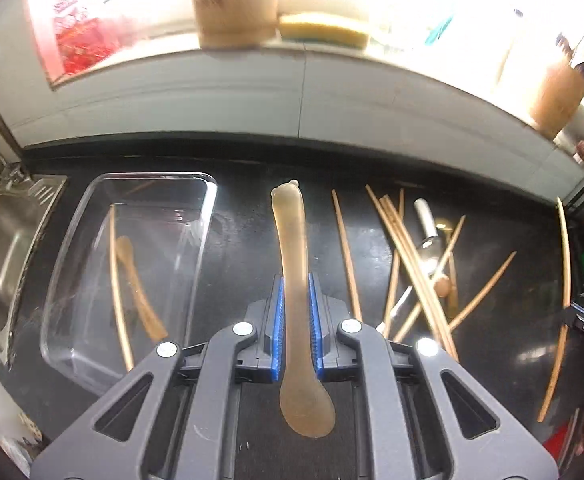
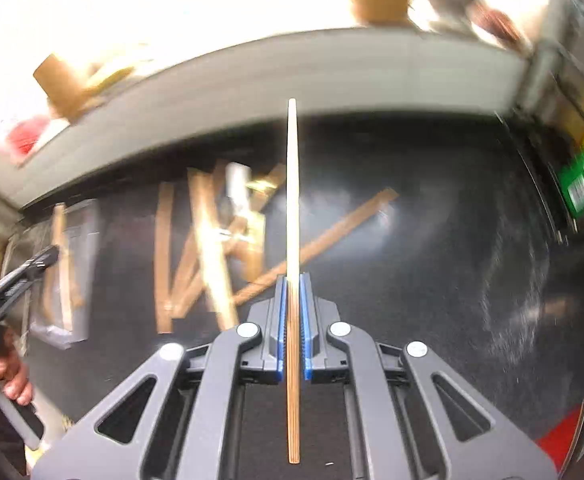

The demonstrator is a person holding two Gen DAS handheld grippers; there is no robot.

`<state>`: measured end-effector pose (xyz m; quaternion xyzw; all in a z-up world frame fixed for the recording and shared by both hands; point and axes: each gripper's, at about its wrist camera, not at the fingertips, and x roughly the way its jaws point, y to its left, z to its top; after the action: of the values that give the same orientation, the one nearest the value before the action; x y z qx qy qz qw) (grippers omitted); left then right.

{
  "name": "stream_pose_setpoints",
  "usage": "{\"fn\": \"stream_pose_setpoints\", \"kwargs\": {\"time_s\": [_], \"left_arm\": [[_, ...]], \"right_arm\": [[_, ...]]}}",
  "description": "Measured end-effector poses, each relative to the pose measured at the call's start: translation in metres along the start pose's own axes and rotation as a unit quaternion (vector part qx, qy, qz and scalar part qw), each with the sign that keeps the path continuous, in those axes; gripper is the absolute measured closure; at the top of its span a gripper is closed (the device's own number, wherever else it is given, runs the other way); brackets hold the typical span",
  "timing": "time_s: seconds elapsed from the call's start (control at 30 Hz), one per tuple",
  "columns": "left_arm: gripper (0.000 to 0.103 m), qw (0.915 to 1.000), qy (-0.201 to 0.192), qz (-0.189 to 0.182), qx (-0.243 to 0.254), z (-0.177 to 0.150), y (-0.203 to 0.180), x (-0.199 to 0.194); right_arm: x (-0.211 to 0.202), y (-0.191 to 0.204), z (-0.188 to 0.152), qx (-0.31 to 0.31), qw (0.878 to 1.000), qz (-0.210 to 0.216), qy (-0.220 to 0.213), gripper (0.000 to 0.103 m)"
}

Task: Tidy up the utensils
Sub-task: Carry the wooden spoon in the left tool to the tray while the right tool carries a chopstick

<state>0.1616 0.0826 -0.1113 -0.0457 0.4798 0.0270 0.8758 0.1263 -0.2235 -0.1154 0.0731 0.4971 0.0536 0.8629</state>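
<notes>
Black and glossy, the bench (image 1: 244,240) carried a clear plastic container (image 1: 208,204) near a steel sink (image 1: 8,240) at its left end, with one chopstick and one wooden spoon lying inside it. The left gripper (image 1: 296,280) had its blue-padded fingers (image 1: 278,320) pinched on the handle of a pale wooden spoon (image 1: 292,240), held above the bench with its bowl back toward the camera and its handle end pointing away. To the right lay a loose scatter of wooden chopsticks (image 1: 408,260) crossed over a metal spoon (image 1: 428,236). The right gripper (image 2: 293,280) had its fingers (image 2: 280,320) pressed onto a single chopstick (image 2: 292,200), which ran straight forward over the bench, clear of the blurred pile (image 2: 212,248) beyond it. A hand (image 2: 0,376) gripped the left tool's handle at that view's left edge.
</notes>
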Motion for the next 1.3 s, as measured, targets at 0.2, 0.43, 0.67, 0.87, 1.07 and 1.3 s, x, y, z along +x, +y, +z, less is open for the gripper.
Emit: {"fn": "stream_pose_setpoints", "kwargs": {"time_s": [0.2, 0.43, 0.67, 0.87, 1.07, 1.3], "left_arm": [[0.092, 0.9993, -0.03, 0.023, -0.006, -0.007, 0.015, -0.058], [0.092, 0.995, -0.049, 0.083, -0.029, -0.01, 0.065, -0.092], [0.092, 0.9897, -0.054, 0.117, -0.062, -0.013, 0.118, -0.1], [0.092, 0.9869, -0.05, 0.123, -0.091, -0.012, 0.151, -0.086], [0.092, 0.9857, -0.038, 0.099, -0.13, -0.015, 0.184, -0.046], [0.092, 0.9851, -0.006, 0.086, -0.149, -0.015, 0.201, 0.009]], "right_arm": [[-0.036, 0.092, 0.017, -0.094, 0.991, 0.091, -0.013, 0.096], [-0.035, 0.182, 0.009, -0.181, 0.971, 0.157, 0.004, 0.096], [-0.02, 0.259, 0.003, -0.243, 0.949, 0.201, 0.026, 0.096], [0.009, 0.316, 0.009, -0.271, 0.934, 0.226, 0.055, 0.096], [0.061, 0.351, 0.023, -0.273, 0.923, 0.248, 0.111, 0.096], [0.138, 0.373, 0.035, -0.259, 0.914, 0.249, 0.188, 0.096]]}}
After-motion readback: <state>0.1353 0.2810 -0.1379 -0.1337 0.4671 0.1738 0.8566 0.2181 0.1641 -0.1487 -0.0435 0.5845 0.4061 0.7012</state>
